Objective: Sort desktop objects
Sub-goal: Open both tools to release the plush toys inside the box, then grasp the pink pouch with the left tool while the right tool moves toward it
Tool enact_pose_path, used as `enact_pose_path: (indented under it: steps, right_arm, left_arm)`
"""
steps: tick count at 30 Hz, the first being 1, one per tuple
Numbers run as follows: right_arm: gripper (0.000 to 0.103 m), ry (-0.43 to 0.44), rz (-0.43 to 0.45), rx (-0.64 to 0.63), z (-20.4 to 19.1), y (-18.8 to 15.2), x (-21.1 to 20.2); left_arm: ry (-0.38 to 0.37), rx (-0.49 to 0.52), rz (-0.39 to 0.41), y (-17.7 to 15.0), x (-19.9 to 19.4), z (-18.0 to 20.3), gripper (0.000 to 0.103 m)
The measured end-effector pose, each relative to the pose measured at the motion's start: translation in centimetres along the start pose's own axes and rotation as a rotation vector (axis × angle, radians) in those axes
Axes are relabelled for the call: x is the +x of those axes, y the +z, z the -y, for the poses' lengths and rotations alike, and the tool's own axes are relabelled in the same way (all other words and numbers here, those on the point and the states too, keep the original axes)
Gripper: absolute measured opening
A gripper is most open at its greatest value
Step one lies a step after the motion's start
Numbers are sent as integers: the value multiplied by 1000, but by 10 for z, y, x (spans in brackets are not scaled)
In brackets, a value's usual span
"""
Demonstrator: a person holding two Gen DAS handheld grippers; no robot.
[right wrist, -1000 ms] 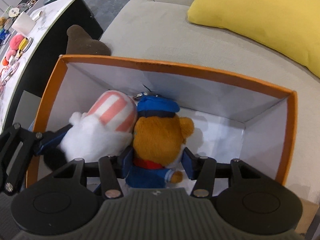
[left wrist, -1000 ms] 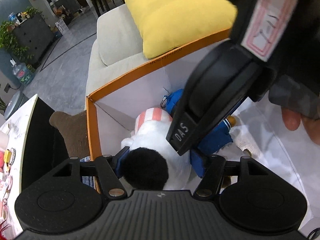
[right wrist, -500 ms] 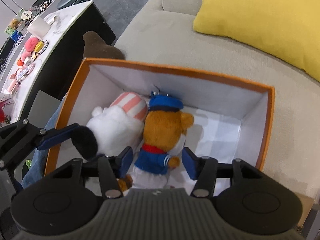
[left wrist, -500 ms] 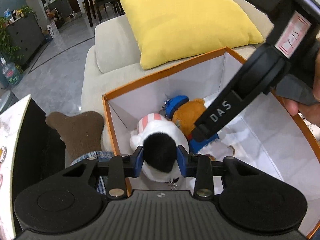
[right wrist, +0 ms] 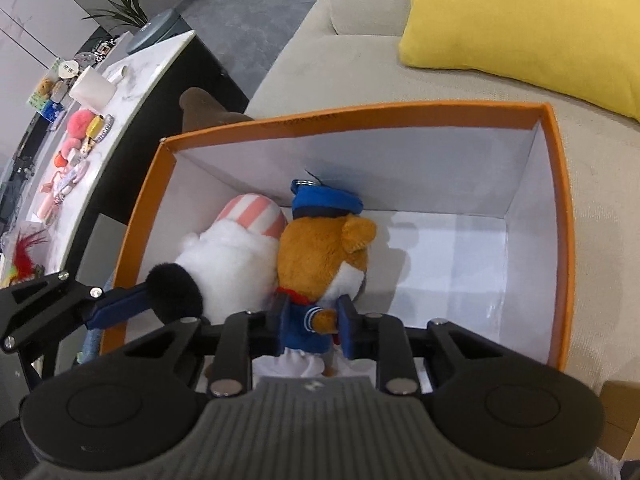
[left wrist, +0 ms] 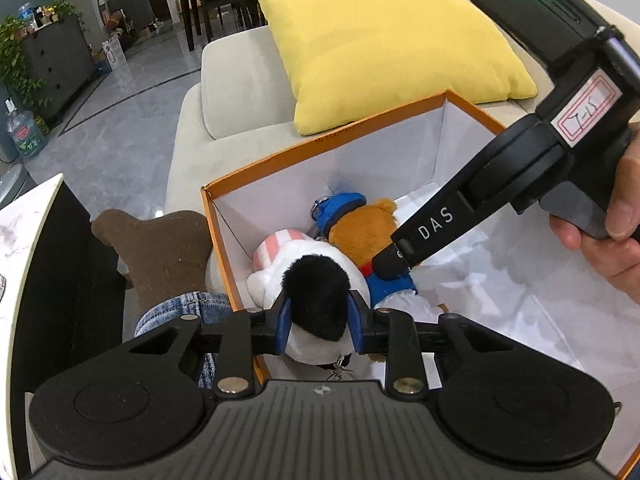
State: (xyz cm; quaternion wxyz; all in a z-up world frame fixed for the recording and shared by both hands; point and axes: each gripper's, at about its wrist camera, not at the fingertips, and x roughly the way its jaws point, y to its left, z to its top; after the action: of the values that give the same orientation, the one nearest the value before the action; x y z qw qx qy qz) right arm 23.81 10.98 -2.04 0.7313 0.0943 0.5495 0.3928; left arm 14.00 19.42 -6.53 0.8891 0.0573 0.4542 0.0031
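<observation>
- While both plush toys lie side by side inside the orange box [right wrist: 560,216], each one is clamped by a hand-held gripper.
- The left hand-held gripper [left wrist: 318,322] has just been closing; its blue pads now press on the black pom-pom end of the white plush toy [left wrist: 304,268], so it is grasping that toy.
- The white plush toy wears a pink-and-white striped cap and lies against the left wall of the box.
- The right hand-held gripper [right wrist: 310,326] has just been closing; its pads now squeeze the blue-jacketed body of the brown bear plush [right wrist: 320,248], so it is grasping the bear.
- The bear wears a blue cap with a key ring and touches the white toy on its left.
- The box rests on a beige sofa [right wrist: 360,56], near a yellow cushion [left wrist: 384,44].
- A marble-topped bench [right wrist: 132,76] beside the sofa carries small items.
- A person's hand [left wrist: 608,232] holds the right tool's handle.
</observation>
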Motion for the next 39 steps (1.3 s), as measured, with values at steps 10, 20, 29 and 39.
enact_pose_path:
  steps: [10, 20, 29, 39]
  right_arm:
    - [38, -24, 36, -51, -7, -5, -15]
    - [38, 19, 180, -88, -9, -39, -78]
    - [38, -83, 251, -99, 41, -90, -165]
    - [38, -346, 219, -1, 144, -136, -239]
  left_arm:
    - [17, 0, 10, 0, -9, 4, 36]
    - [56, 11, 94, 12, -62, 27, 52]
    - [-88, 48, 153, 37, -100, 87, 52]
    - [-238, 180, 167, 66, -85, 181, 52]
